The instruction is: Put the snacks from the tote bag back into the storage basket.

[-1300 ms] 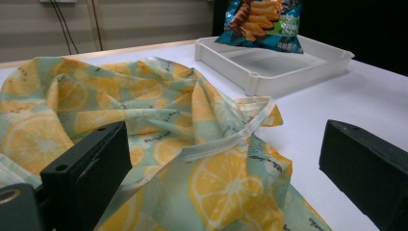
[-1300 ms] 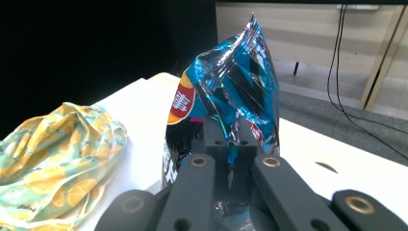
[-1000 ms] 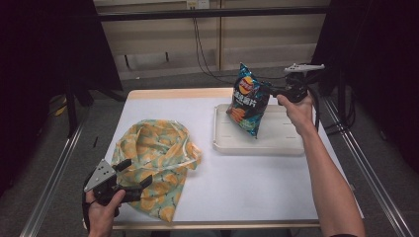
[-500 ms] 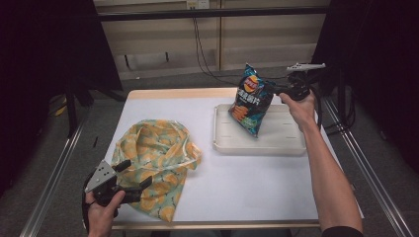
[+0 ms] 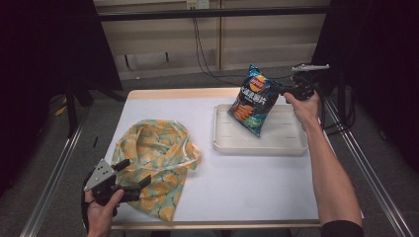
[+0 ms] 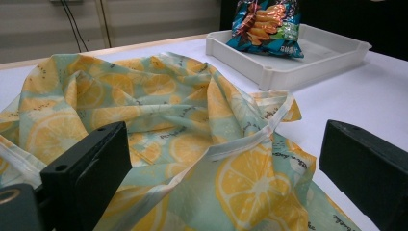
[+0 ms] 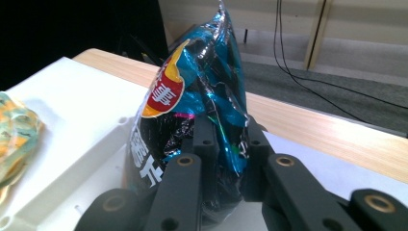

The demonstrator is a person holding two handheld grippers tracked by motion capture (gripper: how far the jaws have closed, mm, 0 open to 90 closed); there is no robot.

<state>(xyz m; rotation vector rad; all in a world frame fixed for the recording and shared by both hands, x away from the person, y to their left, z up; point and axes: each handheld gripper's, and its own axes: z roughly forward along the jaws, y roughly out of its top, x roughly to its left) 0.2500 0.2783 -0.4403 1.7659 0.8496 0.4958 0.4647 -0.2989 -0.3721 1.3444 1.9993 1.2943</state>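
The right gripper [image 7: 225,139] pinches the chip bag [image 5: 253,100], jaws just easing apart, pads seemingly touching; the left gripper [image 6: 226,159] gapes over the lemon-print cloth [image 6: 159,130].

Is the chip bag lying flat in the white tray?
No, the chip bag stands tilted, its lower corner over the white tray, pinched by the right gripper.
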